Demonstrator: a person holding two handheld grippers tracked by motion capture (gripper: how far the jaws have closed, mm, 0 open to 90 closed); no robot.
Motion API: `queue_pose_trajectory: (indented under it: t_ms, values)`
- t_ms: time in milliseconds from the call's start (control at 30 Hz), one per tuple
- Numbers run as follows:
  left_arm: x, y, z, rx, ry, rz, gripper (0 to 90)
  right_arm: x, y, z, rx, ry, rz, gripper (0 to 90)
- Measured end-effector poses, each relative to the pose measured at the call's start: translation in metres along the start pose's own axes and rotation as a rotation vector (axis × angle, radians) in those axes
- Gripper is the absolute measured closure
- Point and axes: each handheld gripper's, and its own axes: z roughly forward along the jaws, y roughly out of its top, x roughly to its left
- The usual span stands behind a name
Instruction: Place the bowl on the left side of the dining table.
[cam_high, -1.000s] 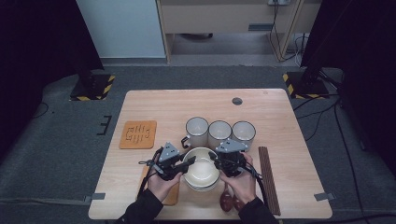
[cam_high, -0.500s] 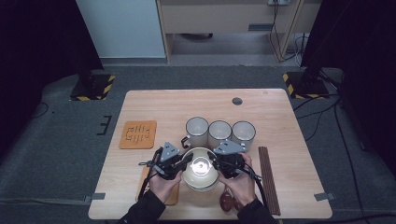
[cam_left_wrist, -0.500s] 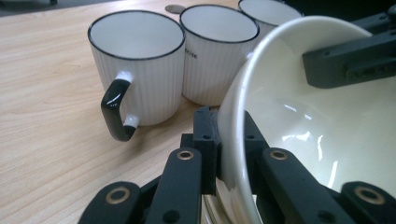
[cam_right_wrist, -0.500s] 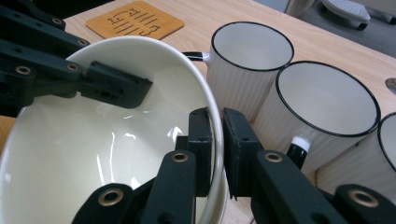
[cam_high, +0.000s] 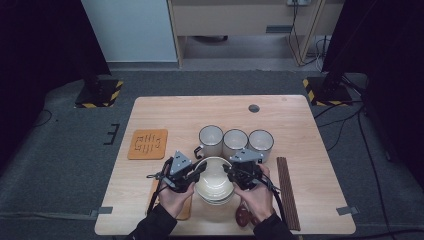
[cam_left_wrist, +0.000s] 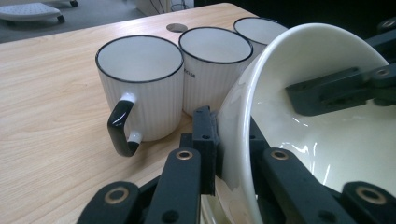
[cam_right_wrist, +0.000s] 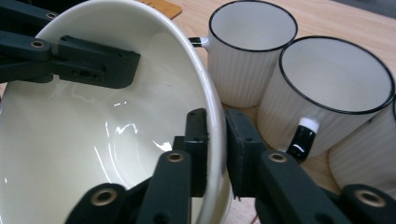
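Observation:
A white bowl (cam_high: 214, 176) sits at the table's near middle, on top of another white bowl (cam_high: 216, 199). My left gripper (cam_high: 200, 168) grips its left rim; the jaws have just been closing with the rim between them, and the left gripper view shows the pads (cam_left_wrist: 205, 135) pressed on the bowl (cam_left_wrist: 327, 140). On the opposite rim, my right gripper (cam_high: 229, 171) is shut as well, its pads (cam_right_wrist: 196, 140) clamping the bowl's wall (cam_right_wrist: 93, 140). A hand holds each gripper.
Three white black-rimmed mugs (cam_high: 211, 138) (cam_high: 235, 142) (cam_high: 261, 140) stand in a row just behind the bowl. An orange mat (cam_high: 147, 144) lies at the left, and a dark slatted strip (cam_high: 287, 192) at the right. A brown spoon (cam_high: 243, 217) lies near the front edge.
The left gripper's jaws have drawn together on the bowl's left rim. The right gripper has stayed on the right rim and the bowl has hardly shifted.

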Motion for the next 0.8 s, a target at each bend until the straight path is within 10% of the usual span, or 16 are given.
queue_pose_trajectory:
  t_ms: [800]
  values:
    - [0.0, 0.003, 0.0, 0.06, -0.002, -0.112, 77.9, 0.012, 0.002, -0.011, -0.112, -0.105, -0.118, 83.6]
